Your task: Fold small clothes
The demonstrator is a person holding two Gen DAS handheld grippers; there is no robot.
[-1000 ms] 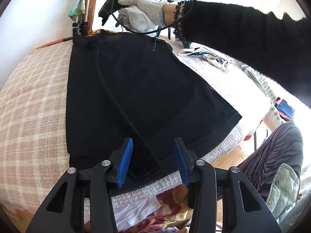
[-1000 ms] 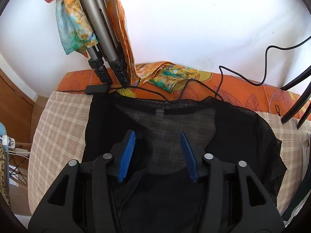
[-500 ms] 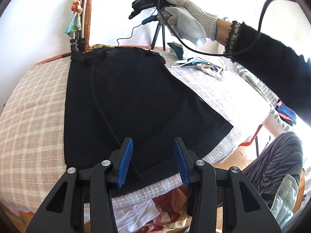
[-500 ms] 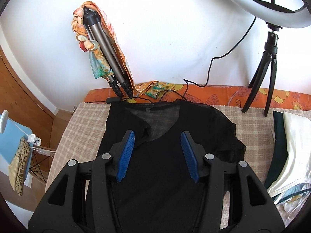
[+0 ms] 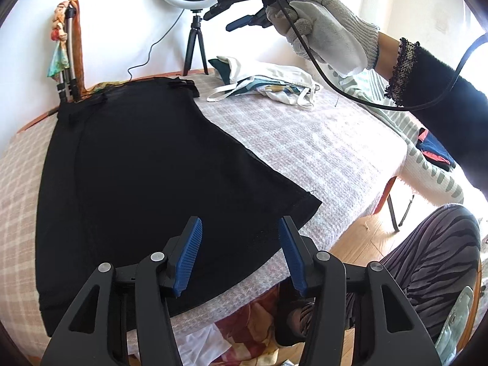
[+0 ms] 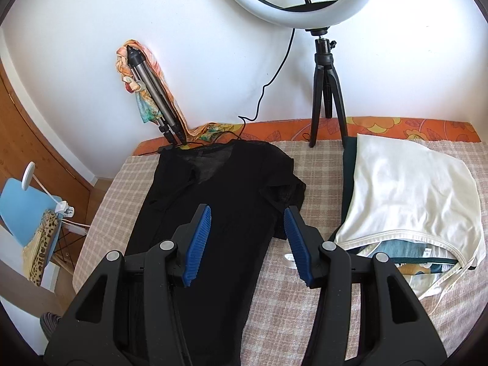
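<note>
The thin black knit garment (image 5: pixel 146 164) lies spread flat on the tabletop covered with a pink-and-cream checked cloth (image 5: pixel 320 152). One long side is already turned inward, so a folded edge runs along its length; the short sleeve (image 6: pixel 283 192) on the other side is bunched and partly tucked. As I judge it, only the first lengthwise fold is made, and the second side and the cross folds are left.

The left claw (image 5: pixel 241 250) hangs above the hem end of the garment. Its blue pads have just been opening and now stand apart with nothing between them. The right claw (image 6: pixel 247 241), held in a hand with a grey-white work glove (image 5: pixel 323 27), is lifted clear over the middle of the garment; its jaws are also spread and empty.

Just beside the black garment lies a loose heap of other clothes with a cream top (image 6: pixel 405 189) uppermost, not folded yet. Behind them stands a white ring lamp on a small black tripod (image 6: pixel 326 85) near the wall.
</note>
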